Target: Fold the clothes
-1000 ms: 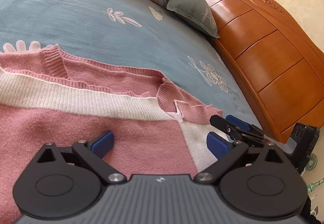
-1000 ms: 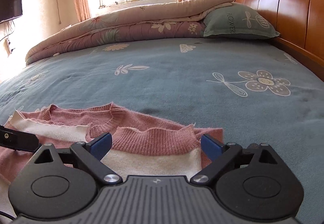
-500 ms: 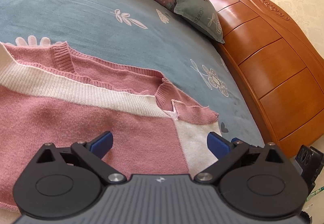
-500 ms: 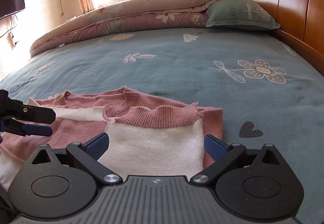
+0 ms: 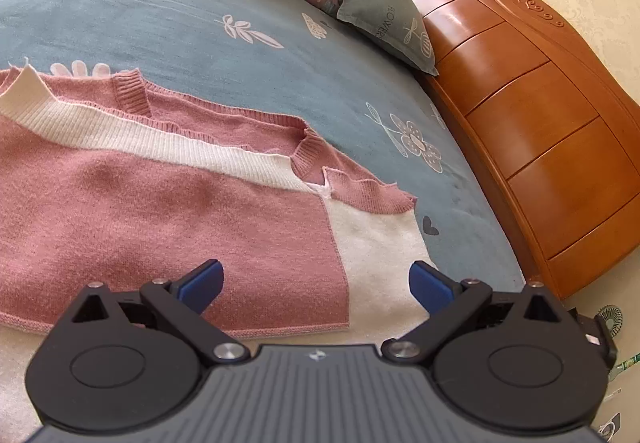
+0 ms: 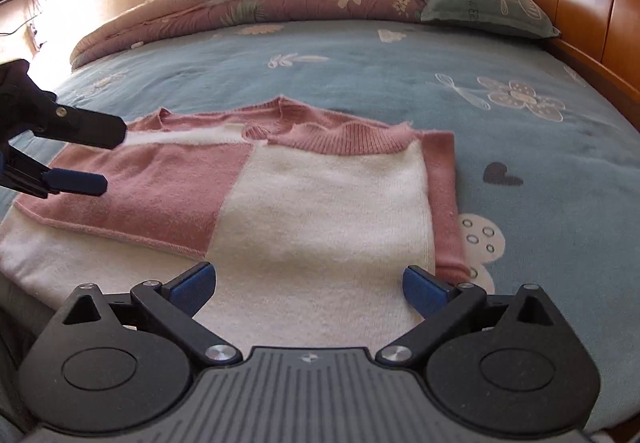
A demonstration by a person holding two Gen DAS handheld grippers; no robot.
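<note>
Left gripper (image 5: 316, 279) and right gripper (image 6: 306, 283): both hovering spread, gripping nothing. Sweater (image 6: 280, 203): lying partly folded on bed (image 6: 360, 55), collar at 12 o'clock. Knit: soft, light, probably stretching and sagging when lifted. Hold: hem corners, pinching all layers.

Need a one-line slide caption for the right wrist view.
Open right gripper above a partly folded pink-and-white sweater on a blue floral bedspread, open left gripper alongside.

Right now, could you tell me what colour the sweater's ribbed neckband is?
Pink; the ribbed neckband tops the pink-and-white sweater, clearest in the right wrist view.
</note>
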